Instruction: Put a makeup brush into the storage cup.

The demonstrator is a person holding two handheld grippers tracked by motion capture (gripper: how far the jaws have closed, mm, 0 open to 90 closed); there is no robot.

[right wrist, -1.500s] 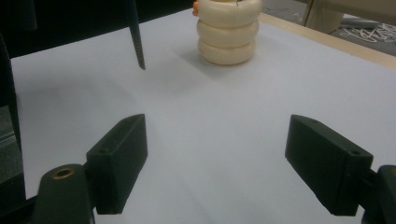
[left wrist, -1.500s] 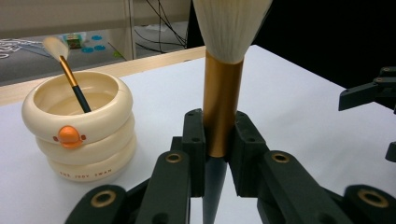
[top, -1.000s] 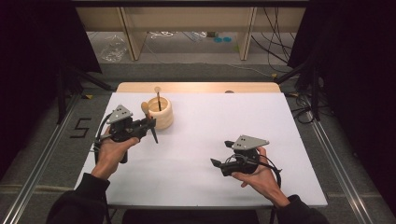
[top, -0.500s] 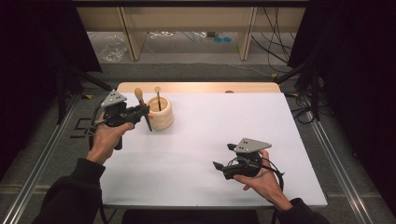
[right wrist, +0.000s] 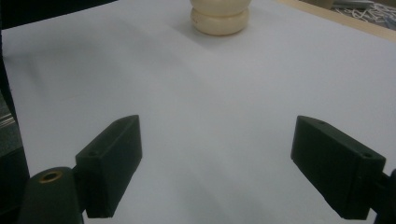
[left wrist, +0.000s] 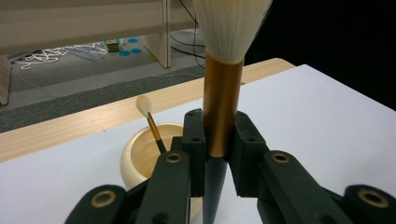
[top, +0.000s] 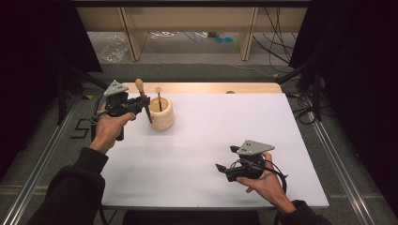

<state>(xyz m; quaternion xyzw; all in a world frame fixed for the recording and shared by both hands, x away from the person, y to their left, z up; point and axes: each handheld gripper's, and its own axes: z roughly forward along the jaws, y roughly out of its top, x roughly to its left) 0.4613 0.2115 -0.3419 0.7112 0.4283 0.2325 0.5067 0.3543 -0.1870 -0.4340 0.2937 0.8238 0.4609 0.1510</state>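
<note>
The left gripper (top: pixel 141 106) was clamped on a large brush (left wrist: pixel 222 107), its pads pressed against the gold ferrule just below the pale, fluffy bristle head. The brush stood almost upright, tilted slightly, bristles up and its dark tapered handle pointing down. In the high view the handle tip hung just to the left of the wooden pot (top: pixel 162 114), close beside its rim and not yet over the mouth. The coming move looked to turn on that small sideways gap: the tip would need to travel toward the pot and then sink along the brush's own long axis.

The pot was a cream-coloured, smooth, turned piece with a rounded belly and an open top. A thinner brush (left wrist: pixel 150 121) already leaned inside it, with a gold band and a small pale tuft, so the free space was on the side away from that stem.

The right gripper (top: pixel 224 159) lay well apart from the pot, toward the person's edge of the white table (top: pixel 234 126). Its jaws stood wide with nothing between them. The left hand (top: pixel 107 130) was plainly the nearer one.
</note>
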